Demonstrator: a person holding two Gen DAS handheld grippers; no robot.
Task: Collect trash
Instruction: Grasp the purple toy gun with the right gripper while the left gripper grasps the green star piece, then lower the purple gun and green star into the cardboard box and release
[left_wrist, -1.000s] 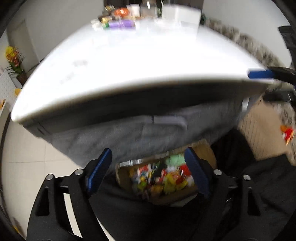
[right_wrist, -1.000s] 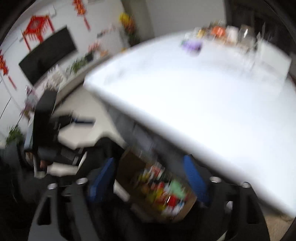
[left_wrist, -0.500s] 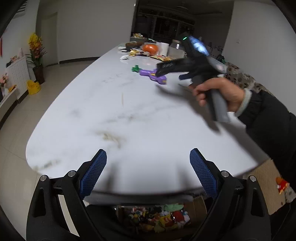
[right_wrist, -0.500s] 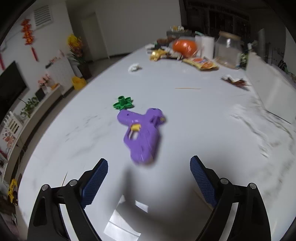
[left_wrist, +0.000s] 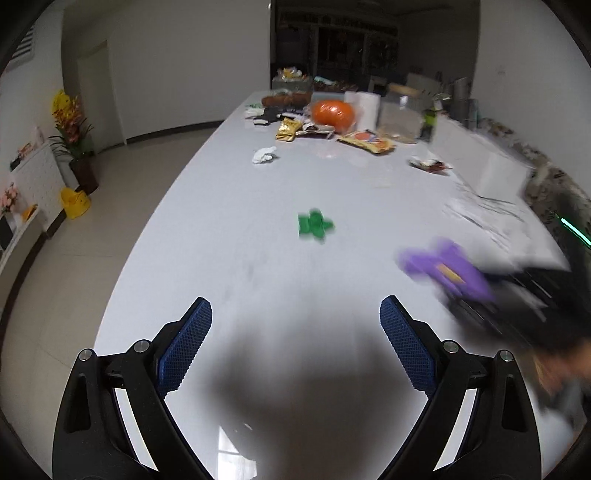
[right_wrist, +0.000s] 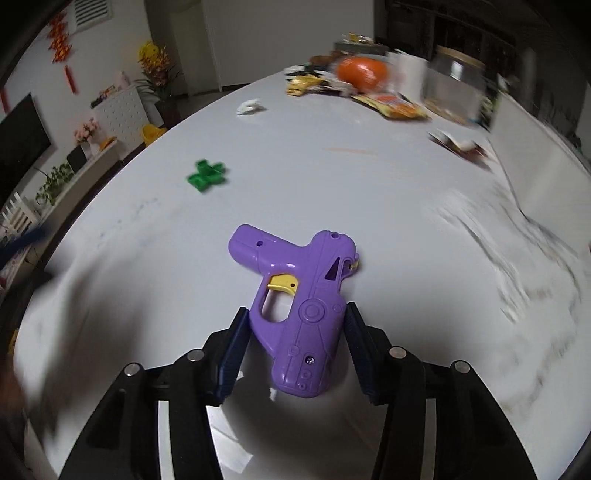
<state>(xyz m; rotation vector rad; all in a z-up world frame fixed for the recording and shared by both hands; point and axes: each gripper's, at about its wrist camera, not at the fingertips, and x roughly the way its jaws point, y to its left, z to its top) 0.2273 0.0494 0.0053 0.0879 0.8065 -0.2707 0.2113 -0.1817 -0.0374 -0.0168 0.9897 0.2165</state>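
Note:
A purple toy gun (right_wrist: 295, 306) with a yellow trigger lies on the white marble table (right_wrist: 388, 206). My right gripper (right_wrist: 295, 325) has closed its blue pads on the gun's grip, one pad touching each side. The gun shows blurred at the right of the left wrist view (left_wrist: 447, 271), with the right gripper behind it. My left gripper (left_wrist: 295, 325) is open and empty above the table's near end. A green flower-shaped piece (left_wrist: 314, 224) lies ahead of it, also seen in the right wrist view (right_wrist: 207, 176).
At the table's far end lie a crumpled white tissue (left_wrist: 264, 154), snack wrappers (left_wrist: 365, 142), an orange bag (left_wrist: 332, 114), a paper roll (left_wrist: 367, 105) and a clear jar (right_wrist: 454, 90). A torn wrapper (left_wrist: 430, 164) lies right. A white box (left_wrist: 484, 162) stands on the right.
Both grippers rose from the trash box under the table to above the tabletop. My right gripper moved onto the purple gun and closed on its grip. My left gripper moved forward.

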